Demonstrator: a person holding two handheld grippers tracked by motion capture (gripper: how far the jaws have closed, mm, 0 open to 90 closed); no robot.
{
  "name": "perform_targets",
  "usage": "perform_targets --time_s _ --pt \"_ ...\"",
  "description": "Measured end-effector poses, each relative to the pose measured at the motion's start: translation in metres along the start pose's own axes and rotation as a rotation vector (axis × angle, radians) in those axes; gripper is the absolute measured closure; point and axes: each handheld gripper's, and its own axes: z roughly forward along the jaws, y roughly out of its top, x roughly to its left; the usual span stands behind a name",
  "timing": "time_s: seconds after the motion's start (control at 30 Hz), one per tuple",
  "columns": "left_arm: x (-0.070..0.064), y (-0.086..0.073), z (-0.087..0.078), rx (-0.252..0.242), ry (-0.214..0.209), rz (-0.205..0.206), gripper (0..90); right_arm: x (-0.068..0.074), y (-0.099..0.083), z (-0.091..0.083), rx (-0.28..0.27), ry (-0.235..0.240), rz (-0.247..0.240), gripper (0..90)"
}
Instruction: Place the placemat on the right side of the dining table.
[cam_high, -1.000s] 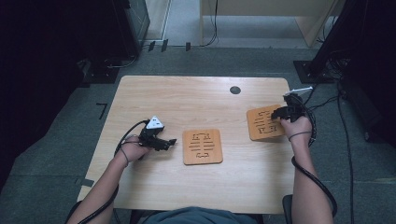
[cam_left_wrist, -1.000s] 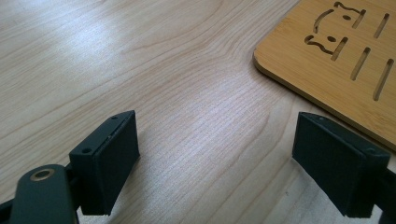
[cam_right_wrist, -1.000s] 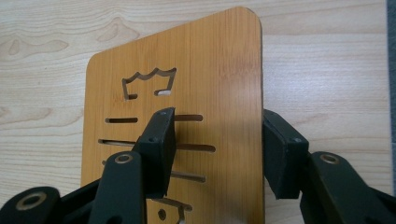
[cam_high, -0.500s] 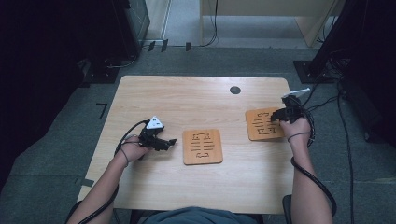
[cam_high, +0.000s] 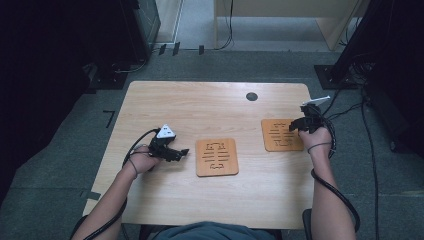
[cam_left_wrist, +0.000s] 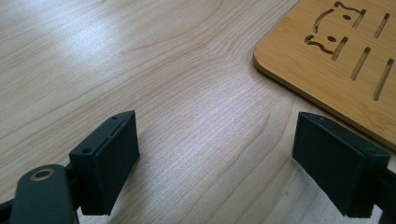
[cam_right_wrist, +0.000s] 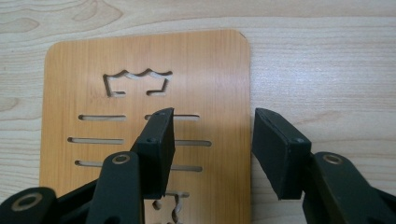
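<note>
— Well, from above, the right tool (cam_high: 298, 125) sits at the right edge of the far coaster (cam_high: 281, 134). Grasping it?

— Not yet. Its own view shows the jaws parted, astride that edge (cam_right_wrist: 249, 93), one over the wood, one over the surface (cam_right_wrist: 327, 70).

— And the left tool (cam_high: 181, 153)?

— Released, jaws wide, beside the near coaster (cam_high: 216, 157); only a corner (cam_left_wrist: 327, 60) shows in its own view.

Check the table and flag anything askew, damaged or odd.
Nothing stands out. Both wooden trivets lie flat and whole on the table: one at the centre, one to the right with the right gripper open astride its edge. The left gripper is open over bare wood.
</note>
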Motion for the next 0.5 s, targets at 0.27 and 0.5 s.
perform_targets --time_s 0.27,0.5 --pt "-0.0001 0.0 0.0 0.001 0.002 0.002 13.7 0.0013 -0.0016 0.0014 -0.011 0.019 -0.008 44.8" --pt "0.0001 0.0 0.0 -0.002 -0.001 -0.002 13.7 0.0046 -0.0045 0.0018 -0.034 0.039 -0.049 40.5"
